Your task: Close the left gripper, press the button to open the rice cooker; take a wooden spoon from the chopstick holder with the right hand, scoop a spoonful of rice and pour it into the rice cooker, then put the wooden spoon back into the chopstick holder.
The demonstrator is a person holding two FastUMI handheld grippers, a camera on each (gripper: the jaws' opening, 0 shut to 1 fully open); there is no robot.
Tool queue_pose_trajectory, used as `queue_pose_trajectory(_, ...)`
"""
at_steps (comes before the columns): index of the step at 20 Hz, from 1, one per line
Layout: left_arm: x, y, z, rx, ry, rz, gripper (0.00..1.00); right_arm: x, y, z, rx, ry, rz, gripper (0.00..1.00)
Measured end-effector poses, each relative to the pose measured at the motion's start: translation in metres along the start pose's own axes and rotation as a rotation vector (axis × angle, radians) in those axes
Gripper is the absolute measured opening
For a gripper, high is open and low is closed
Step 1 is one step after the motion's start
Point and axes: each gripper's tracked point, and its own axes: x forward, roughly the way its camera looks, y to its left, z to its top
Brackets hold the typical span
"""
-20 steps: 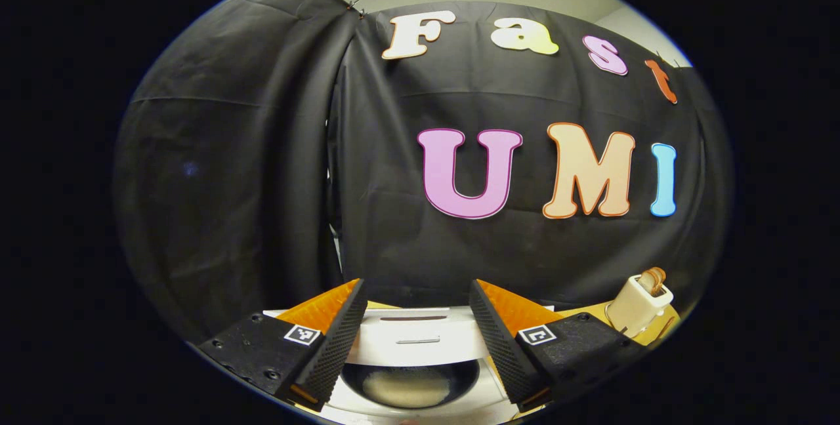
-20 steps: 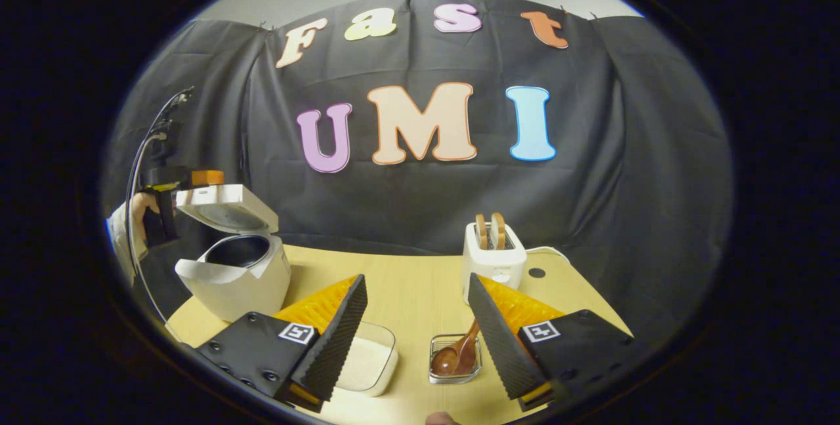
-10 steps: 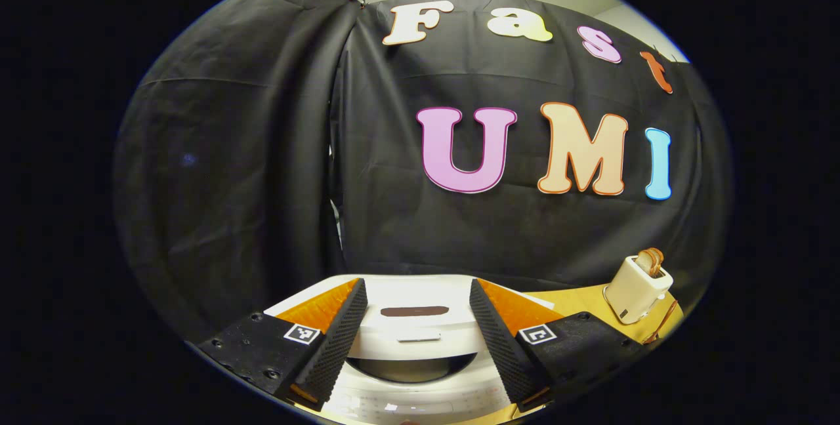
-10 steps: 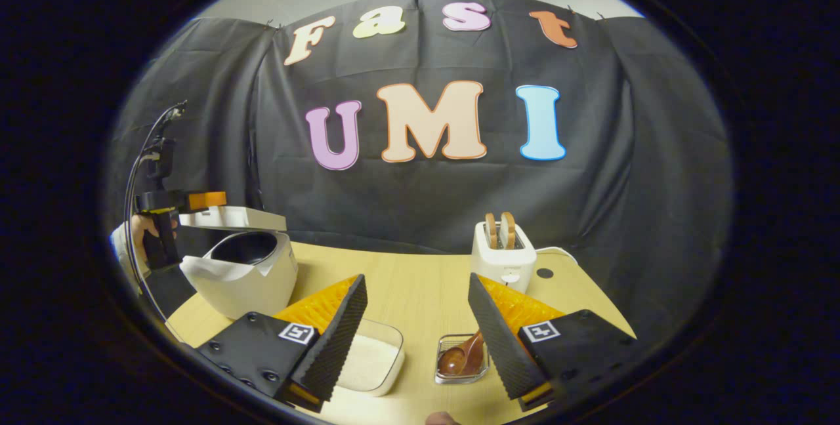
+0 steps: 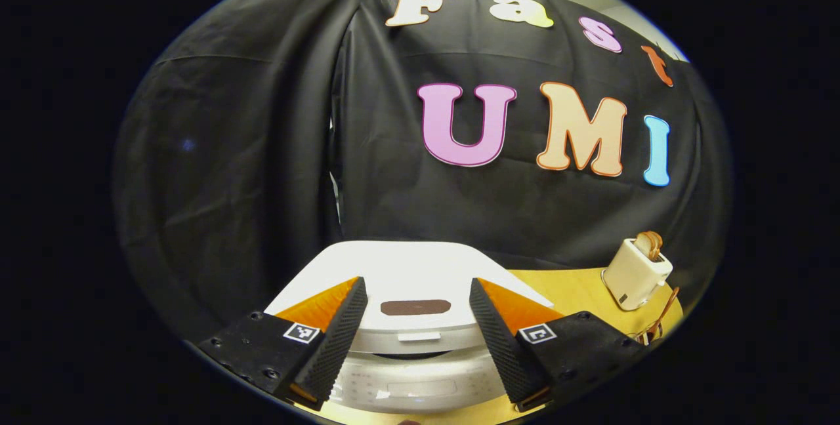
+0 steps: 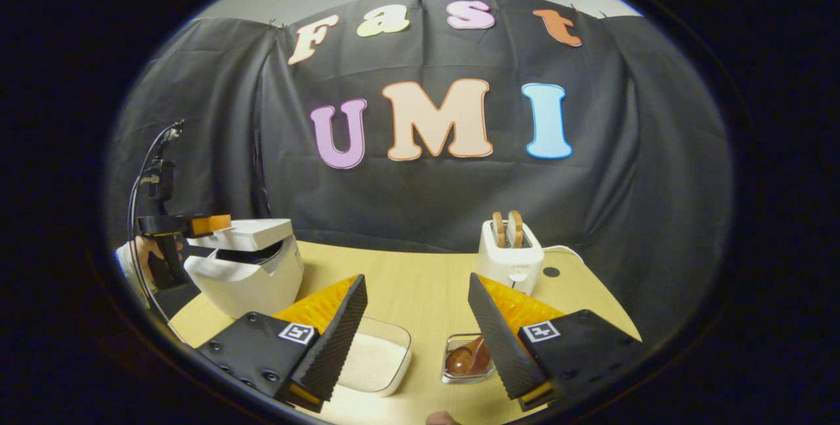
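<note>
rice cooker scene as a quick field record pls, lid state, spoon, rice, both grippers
rice cooker: white, at the table's left end
lid: nearly down, a dark gap under it
left gripper: open, over the lid's front
right gripper: open, holding nothing
wooden spoon: in the chopstick holder
rice container: clear, rice inside
toaster: at the back, bread in its slots

One rice cooker (image 6: 246, 267), one toaster (image 6: 510, 256)

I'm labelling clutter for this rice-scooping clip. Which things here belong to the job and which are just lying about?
Job: rice cooker, wooden spoon, chopstick holder, rice container, left gripper, right gripper.

Lying about: toaster with bread slices.
</note>
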Motion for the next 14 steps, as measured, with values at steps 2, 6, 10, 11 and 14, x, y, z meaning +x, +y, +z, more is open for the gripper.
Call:
queue_pose_trajectory(2, 0.001, 0.0, -0.007, 0.011, 0.009, -0.001, 0.94, 0.0, 0.002, -0.001, -0.004, 0.006, 0.003, 0.98)
queue_pose_trajectory(6, 0.004, 0.003, -0.022, 0.045, 0.034, 0.004, 0.94, 0.001, 0.005, -0.002, -0.006, 0.01, 0.007, 0.99)
queue_pose_trajectory(10, 0.005, 0.003, -0.042, 0.055, 0.077, 0.004, 0.94, 0.004, 0.007, -0.003, -0.004, 0.017, 0.013, 0.99)
queue_pose_trajectory(11, 0.003, 0.004, -0.044, 0.058, 0.081, 0.006, 0.94, 0.004, 0.007, -0.003, -0.005, 0.018, 0.013, 0.98)
queue_pose_trajectory(14, 0.005, 0.005, -0.043, 0.073, 0.069, 0.008, 0.94, 0.005, 0.009, -0.003, -0.005, 0.019, 0.015, 0.98)
